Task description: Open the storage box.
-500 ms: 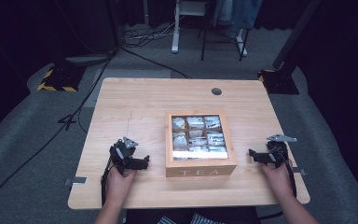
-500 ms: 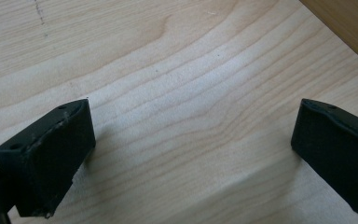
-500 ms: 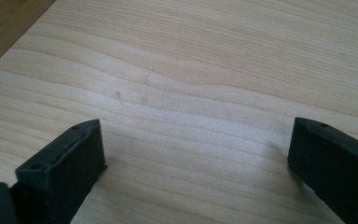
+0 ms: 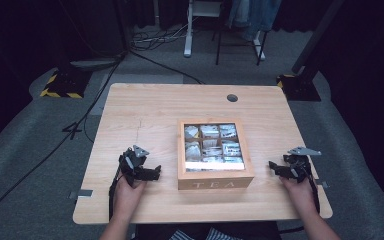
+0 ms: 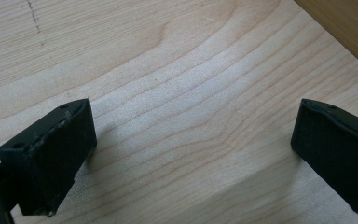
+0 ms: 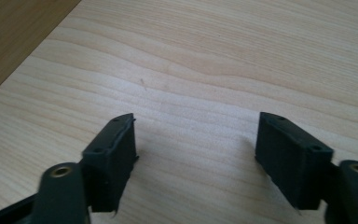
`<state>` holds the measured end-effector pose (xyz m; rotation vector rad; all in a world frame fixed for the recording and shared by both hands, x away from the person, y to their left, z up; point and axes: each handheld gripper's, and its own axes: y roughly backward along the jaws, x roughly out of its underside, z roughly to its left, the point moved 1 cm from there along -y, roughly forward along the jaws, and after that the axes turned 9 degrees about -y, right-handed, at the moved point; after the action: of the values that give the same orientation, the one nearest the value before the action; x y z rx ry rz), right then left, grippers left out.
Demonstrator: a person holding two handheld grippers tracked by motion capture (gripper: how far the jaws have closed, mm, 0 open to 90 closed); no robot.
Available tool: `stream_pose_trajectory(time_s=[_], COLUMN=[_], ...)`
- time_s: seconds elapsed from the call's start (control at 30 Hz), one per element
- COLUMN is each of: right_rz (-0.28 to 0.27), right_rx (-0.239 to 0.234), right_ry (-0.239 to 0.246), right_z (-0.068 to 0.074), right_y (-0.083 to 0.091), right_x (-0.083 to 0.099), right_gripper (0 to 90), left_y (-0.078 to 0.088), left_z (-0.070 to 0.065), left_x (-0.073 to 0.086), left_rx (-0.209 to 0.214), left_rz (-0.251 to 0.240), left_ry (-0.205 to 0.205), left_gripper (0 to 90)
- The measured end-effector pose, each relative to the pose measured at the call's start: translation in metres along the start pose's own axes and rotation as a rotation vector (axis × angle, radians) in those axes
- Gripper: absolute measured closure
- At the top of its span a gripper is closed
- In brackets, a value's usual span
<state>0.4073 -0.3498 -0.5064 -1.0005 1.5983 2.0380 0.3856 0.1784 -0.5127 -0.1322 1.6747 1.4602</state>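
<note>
Closed glass-lidded wooden tea box (image 4: 215, 179), mid-table

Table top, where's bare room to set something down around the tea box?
The far strip of the table, between the tea box and the cable hole, is bare. Near the front edge, the left hand-held gripper and right hand-held gripper flank the box.

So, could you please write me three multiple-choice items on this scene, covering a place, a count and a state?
1. Where does the tea box stand?
A. between the two hand-held grippers
B. at the table's far left corner
C. on the floor

2. How many compartments does the box show?
A. four
B. nine
C. twelve

3. How do the left hand-held gripper jaws stand?
A. clamped on a tea bag
B. open over bare wood
C. shut

Answers: 1 A, the grippers flank it on the table; 2 B, a three-by-three grid; 3 B, only wood grain lies between the jaws.
</note>
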Motion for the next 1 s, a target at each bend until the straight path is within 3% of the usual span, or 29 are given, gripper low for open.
stream_pose_trajectory(time_s=[0.13,0.33,0.47,0.6,0.7,1.0], right_rz=[0.029,0.034,-0.022,-0.052,-0.087,-0.132], right_rx=[0.003,-0.007,-0.034,-0.047,-0.032,-0.069], right_ry=[-0.001,-0.032,-0.068,-0.073,-0.031,0.026], right_z=[0.001,-0.003,-0.006,-0.005,0.003,0.020], right_y=[0.004,0.008,0.024,0.032,0.042,0.055], right_x=[-0.002,-0.004,-0.006,-0.007,-0.010,-0.014], right_gripper=[38.6,40.4,40.2,40.1,39.9,39.8], left_y=[0.000,0.000,0.000,0.000,0.000,0.000], left_z=[0.000,0.000,0.000,0.000,0.000,0.000], left_x=[0.000,0.000,0.000,0.000,0.000,0.000], left_rx=[0.000,0.000,0.004,0.004,0.006,0.006], left_rz=[-0.001,-0.001,-0.001,-0.001,0.000,-0.001], left_ry=[0.000,0.000,-0.003,-0.003,-0.003,-0.002], left_gripper=[0.6,0.6,0.6,0.6,0.6,0.6])
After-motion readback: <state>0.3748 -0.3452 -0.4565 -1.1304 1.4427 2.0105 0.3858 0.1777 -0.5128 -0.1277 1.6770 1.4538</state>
